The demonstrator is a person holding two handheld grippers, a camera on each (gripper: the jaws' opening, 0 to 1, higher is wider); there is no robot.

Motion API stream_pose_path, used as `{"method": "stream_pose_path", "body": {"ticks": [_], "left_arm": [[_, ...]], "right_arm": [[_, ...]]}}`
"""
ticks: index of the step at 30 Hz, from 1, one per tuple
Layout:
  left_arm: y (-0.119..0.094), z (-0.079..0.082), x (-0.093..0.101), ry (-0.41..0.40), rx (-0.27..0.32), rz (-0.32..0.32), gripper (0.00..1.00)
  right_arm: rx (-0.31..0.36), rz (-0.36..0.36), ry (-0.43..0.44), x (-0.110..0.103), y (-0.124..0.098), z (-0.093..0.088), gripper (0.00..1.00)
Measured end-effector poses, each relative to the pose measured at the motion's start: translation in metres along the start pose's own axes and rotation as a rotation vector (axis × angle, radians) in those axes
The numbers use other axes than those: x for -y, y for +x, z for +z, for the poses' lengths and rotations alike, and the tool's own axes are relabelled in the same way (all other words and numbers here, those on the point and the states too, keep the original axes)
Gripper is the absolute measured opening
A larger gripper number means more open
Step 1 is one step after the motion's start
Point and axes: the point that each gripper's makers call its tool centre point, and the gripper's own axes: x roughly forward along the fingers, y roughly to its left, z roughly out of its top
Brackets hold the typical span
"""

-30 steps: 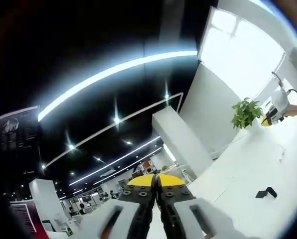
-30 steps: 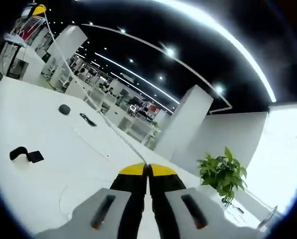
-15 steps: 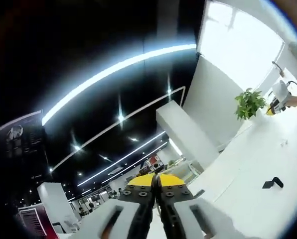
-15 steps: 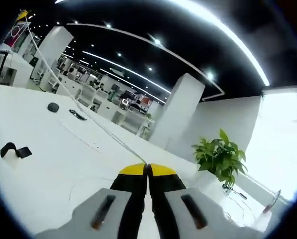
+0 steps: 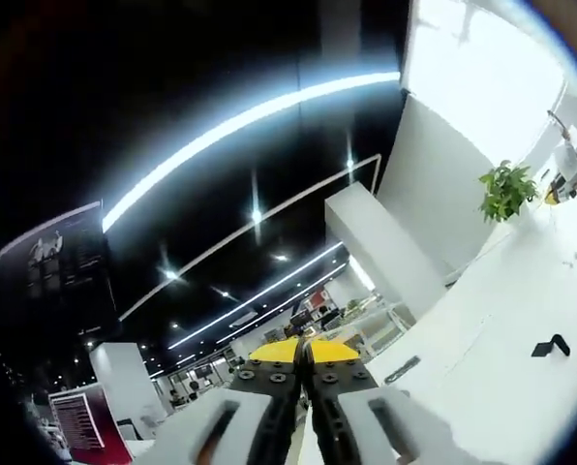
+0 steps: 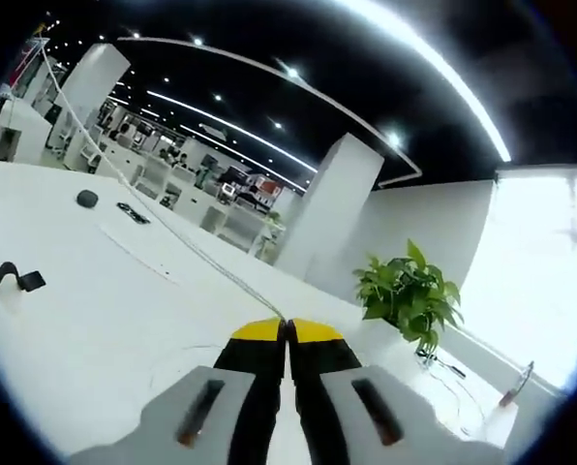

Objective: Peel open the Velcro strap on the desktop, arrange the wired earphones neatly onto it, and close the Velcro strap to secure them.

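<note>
Our right yellow-tipped gripper (image 6: 288,329) clenches the thin white earphone cable (image 6: 187,254); our left yellow-tipped gripper (image 5: 303,349) is also clenched; the bare white desktop (image 6: 95,310) spreads around us; the black Velcro strap (image 6: 10,278) lies far off; beyond stands a green potted plant (image 6: 405,291).

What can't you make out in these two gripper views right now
- Black Velcro strap: too small in both views to tell whether it's open.
- Thin white earphone cable, right gripper view: the pinch between the shut yellow-tipped jaws is hidden; earbuds unseen.
- Small dark round object: too small to identify.
</note>
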Motion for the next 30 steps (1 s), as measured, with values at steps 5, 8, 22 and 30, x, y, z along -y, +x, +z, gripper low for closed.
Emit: {"method": "stream_pose_path", "body": {"ticks": [5,8,22,30], "left_arm": [[-0.001,-0.005,-0.009,-0.01,-0.014,0.02,0.05],[-0.003,-0.006,-0.014,-0.008,-0.017,0.036,0.05],[-0.005,-0.024,-0.04,-0.04,-0.059,0.076,0.05],[-0.009,-0.041,-0.063,-0.066,-0.094,0.127,0.05]], "right_arm": [[0.0,-0.033,-0.025,0.01,-0.004,0.0,0.04],[0.003,-0.057,-0.043,0.016,-0.006,0.001,0.04],[0.011,-0.117,-0.071,0.046,-0.031,0.004,0.04],[0.076,-0.069,-0.028,0.055,-0.077,0.04,0.04]]}}
